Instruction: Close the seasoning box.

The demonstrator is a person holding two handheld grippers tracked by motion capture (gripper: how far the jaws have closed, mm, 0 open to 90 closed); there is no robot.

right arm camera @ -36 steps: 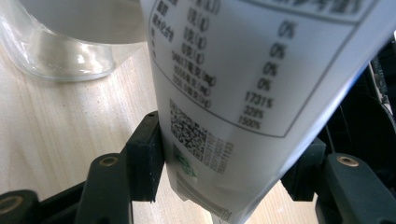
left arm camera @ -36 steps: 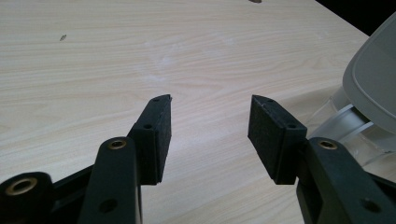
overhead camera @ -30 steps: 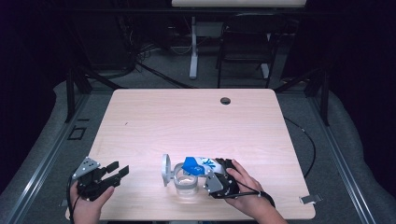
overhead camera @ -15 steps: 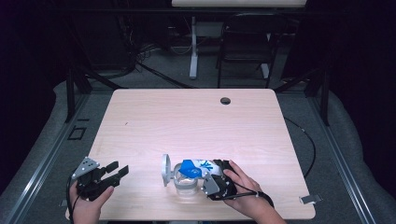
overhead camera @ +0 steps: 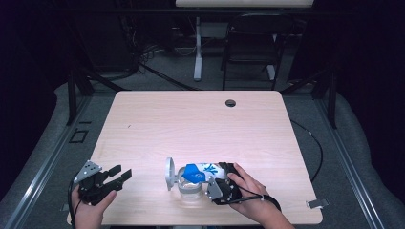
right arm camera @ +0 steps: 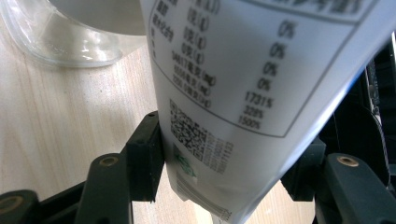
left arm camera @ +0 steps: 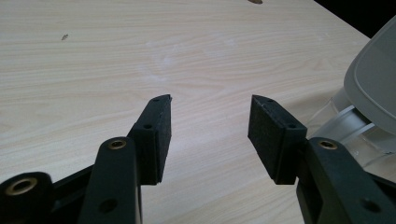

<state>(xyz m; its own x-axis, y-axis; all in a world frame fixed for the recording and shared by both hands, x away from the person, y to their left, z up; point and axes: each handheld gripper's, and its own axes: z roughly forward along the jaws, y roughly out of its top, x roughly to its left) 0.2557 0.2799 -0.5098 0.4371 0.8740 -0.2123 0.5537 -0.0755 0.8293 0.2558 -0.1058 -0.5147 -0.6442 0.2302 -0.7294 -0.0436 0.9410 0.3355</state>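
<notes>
Blue-and-white pouch [overhead camera: 199, 172] is clamped in the right tool [overhead camera: 220, 183], tilted over a clear jar [overhead camera: 190, 187] near the desk's [overhead camera: 200, 121] front edge; left tool [overhead camera: 114, 177] stands wide, empty.

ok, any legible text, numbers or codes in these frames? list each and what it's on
On the white pouch held in the right tongs, right gripper view:
"0%", three times in the table's right column
"1731%"
"1500%" and the figure above it: blurred, uncertain
Left column of the table: too blurred to read
QR code: visible, not decodable
Fine print below it: too small
High view: blue-and-white print on the pouch, no readable words
Glass jar, table: no text
</notes>
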